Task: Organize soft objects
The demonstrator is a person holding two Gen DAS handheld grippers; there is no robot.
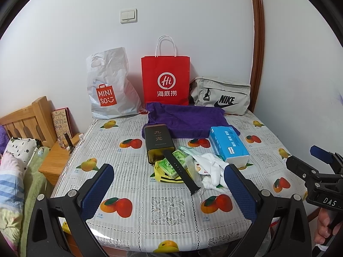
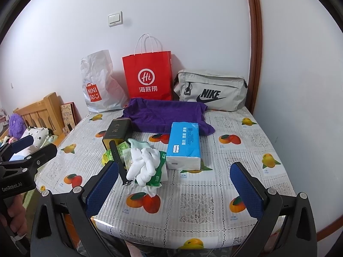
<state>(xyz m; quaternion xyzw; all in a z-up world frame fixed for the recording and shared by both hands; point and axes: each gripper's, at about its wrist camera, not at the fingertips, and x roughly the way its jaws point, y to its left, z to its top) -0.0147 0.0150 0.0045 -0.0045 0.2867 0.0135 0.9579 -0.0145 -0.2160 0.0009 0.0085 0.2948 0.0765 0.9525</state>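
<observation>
Two blue-padded grippers hover spread wide above the near edge of a table (image 1: 171, 218) covered in a fruit-print cloth, neither one holding or touching anything. The left gripper (image 1: 169, 184) frames a heap of small items lying just ahead of its fingertips: white gloves (image 1: 211, 168), a black watch strap (image 1: 182, 171) laid diagonally, green packets (image 1: 171, 165) and a yellow wrapper, all against the open end of a dark tin (image 1: 157, 141) printed with Chinese characters. The right gripper (image 2: 174, 184) has the same heap off its left pad (image 2: 103, 188), with the gloves (image 2: 143, 162) nearest, while a blue pack of tissues (image 2: 184, 143) sits ahead, between the fingers and farther back. Beyond lies a purple towel (image 2: 165, 115), and against the wall stand a white Miniso plastic bag (image 2: 100, 87), a red paper bag (image 2: 150, 77) and a grey Nike pouch (image 2: 210, 92). The left view alone catches the right gripper (image 1: 317, 171) from the side with part of a hand on its handle; the right view shows the left gripper (image 2: 23, 150) likewise, plus a purple plush toy (image 2: 16, 124) by a wooden headboard.
</observation>
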